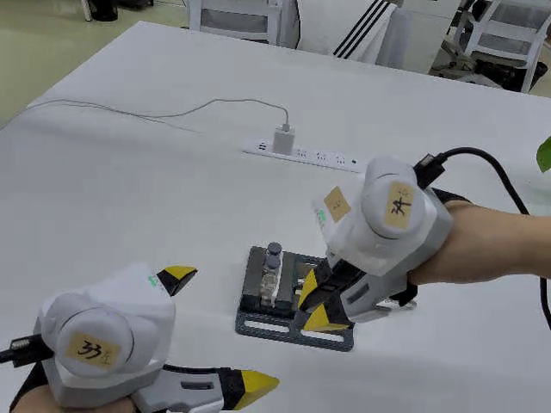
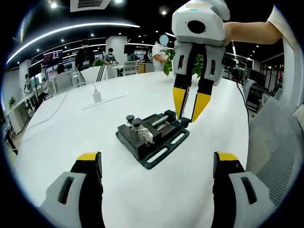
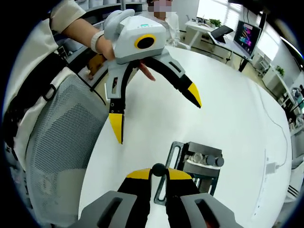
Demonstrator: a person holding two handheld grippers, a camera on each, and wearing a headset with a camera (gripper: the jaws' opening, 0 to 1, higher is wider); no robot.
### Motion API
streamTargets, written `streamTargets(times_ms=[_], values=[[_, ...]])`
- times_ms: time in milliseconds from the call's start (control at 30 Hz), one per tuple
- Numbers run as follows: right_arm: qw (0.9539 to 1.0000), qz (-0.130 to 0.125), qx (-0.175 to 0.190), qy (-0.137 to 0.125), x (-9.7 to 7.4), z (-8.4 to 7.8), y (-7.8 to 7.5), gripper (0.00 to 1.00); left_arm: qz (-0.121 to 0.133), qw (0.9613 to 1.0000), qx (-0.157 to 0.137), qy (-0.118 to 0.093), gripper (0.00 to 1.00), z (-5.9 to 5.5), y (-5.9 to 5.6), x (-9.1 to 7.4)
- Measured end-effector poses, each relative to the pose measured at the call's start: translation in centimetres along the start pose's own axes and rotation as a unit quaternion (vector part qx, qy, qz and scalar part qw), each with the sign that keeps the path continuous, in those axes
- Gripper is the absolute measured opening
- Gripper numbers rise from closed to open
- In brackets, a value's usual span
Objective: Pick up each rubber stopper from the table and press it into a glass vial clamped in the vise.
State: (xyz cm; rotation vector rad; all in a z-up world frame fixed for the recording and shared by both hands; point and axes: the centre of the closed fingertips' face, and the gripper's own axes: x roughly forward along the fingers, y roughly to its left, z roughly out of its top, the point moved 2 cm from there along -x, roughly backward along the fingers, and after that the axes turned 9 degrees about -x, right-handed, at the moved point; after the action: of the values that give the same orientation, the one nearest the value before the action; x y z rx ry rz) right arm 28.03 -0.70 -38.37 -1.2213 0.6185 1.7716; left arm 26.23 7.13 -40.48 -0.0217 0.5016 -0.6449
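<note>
A small black vise (image 1: 258, 323) stands on the white table, clamping glass vials (image 1: 273, 258) with dark stoppers on top; two vials (image 2: 130, 121) show in the left gripper view. My right gripper (image 1: 317, 303) reaches down to the vise's right end. In its own view its jaws (image 3: 158, 173) are shut on a small dark round knob (image 3: 158, 168) that looks like the vise's handle. My left gripper (image 1: 215, 329) hovers open near the table's front edge, left of the vise (image 2: 156, 152), holding nothing.
A white power strip (image 1: 301, 157) with a plugged charger (image 1: 283, 138) and its cable lies behind the vise. A black cable (image 1: 482, 159) trails from the right gripper. A mesh chair (image 2: 275, 156) stands by the table; more chairs stand at the far side.
</note>
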Motion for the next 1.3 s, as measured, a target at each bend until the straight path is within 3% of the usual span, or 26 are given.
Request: streamTargets(times_ms=[233,633,1300], values=[[0.9996,0.003,-0.021,0.021,-0.3,-0.2,-1.6,0.06,-0.003,0.9998,0.005,0.020,0.99,-0.8,0.0,-0.2],[0.9969,0.011,-0.051,0.058,0.8,0.0,-4.6,0.06,0.003,0.9998,0.000,0.020,0.99,-1.0,0.3,-0.5],[0.9938,0.025,-0.063,0.089,2.5,-0.3,-6.7,0.06,-0.004,0.9996,-0.012,0.027,0.97,-1.7,0.5,-0.3]])
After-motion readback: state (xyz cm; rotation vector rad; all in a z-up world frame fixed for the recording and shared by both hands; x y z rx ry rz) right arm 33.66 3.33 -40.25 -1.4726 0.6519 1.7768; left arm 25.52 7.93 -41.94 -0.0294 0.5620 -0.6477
